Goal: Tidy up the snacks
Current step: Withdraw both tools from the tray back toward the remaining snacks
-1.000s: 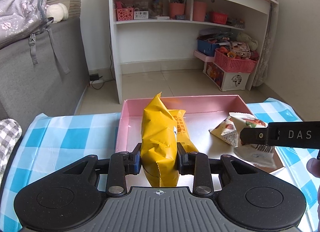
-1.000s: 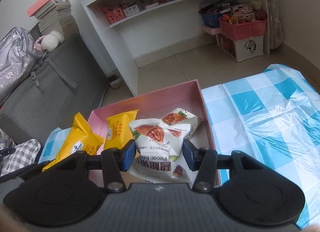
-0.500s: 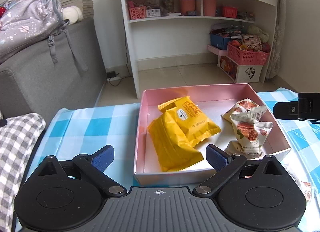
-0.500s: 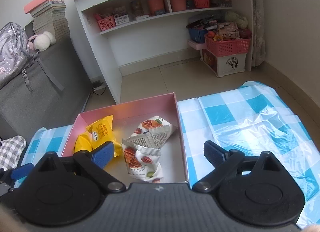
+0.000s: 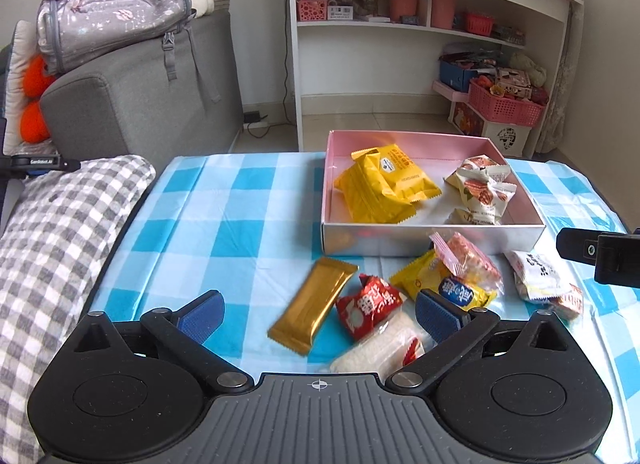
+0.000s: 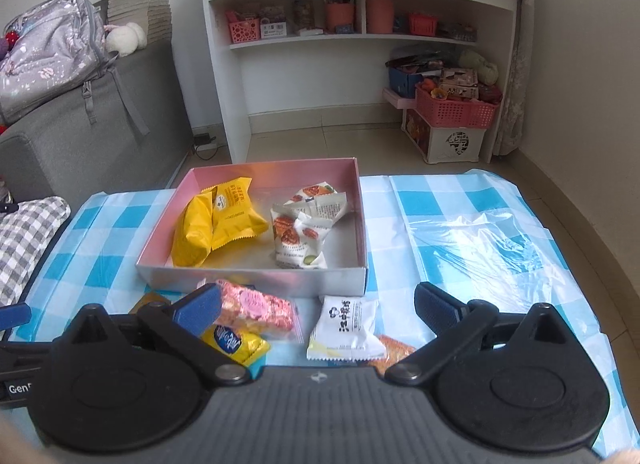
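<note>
Both grippers are now hanging wide open and empty over the near edge of the blue-checked tablecloth [image 5: 248, 199], where a second ago each was clamped on a packet inside the pink box [image 5: 434, 242]. The left gripper [image 5: 318, 314] was squeezing a yellow packet [image 5: 374, 195] upright in the box; that packet is now lying flat on the box floor, overlapping a second yellow packet [image 5: 404, 177] behind it. The right gripper [image 6: 316, 306] was pinching a white pecan packet [image 6: 298, 242]; it is now resting in the right half of the box, touching another pecan packet [image 6: 320, 203] beyond it. So four snacks are sitting sorted by kind inside the box, yellow ones left and pecan ones right, and both releases look complete. The work is probably only partly done, since a loose cluster is lying on the cloth just in front of the box: a gold bar [image 5: 314, 304], a red packet [image 5: 368, 306], a clear rice-cracker pack [image 5: 380, 348], a yellow candy packet [image 5: 444, 284], a pink puffed-rice bar [image 6: 256, 310] and a white packet [image 6: 346, 330] with an orange one [image 6: 390, 348] partly beneath it. With both grippers drawn back over this cluster, each appears to be lining up for its next pick.
</note>
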Action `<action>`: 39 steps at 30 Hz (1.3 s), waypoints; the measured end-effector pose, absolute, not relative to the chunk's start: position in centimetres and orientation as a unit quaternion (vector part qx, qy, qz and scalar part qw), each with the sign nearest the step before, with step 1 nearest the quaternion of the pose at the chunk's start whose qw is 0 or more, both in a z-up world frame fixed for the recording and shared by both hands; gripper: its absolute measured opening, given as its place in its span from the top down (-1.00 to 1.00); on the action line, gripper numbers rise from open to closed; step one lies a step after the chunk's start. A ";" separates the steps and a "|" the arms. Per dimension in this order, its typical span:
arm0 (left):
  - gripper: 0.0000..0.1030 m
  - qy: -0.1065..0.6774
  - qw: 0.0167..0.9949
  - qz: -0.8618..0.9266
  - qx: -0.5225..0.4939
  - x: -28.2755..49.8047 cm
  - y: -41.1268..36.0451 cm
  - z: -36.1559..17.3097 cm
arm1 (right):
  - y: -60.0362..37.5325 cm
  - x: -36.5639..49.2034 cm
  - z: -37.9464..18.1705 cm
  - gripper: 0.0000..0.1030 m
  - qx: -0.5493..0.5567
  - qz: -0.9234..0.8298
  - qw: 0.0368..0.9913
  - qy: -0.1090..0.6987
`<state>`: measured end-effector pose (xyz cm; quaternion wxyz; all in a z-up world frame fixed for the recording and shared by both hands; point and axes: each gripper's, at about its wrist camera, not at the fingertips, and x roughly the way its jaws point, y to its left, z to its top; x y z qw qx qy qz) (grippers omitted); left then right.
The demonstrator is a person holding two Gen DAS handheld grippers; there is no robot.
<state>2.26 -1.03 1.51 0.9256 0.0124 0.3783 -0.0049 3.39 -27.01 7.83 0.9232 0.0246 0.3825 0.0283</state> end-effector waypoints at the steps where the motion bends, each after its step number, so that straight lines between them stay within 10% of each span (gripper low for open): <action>1: -0.99 0.379 0.925 -0.007 0.010 1.8 -0.9 1.5 | -26.8 2.9 7.8 -1.00 0.019 0.031 0.924 0.381; 39: -0.99 0.420 0.900 -0.056 0.099 -1.0 1.4 -6.4 | -27.1 -2.4 1.1 -0.99 -0.049 0.111 0.887 0.445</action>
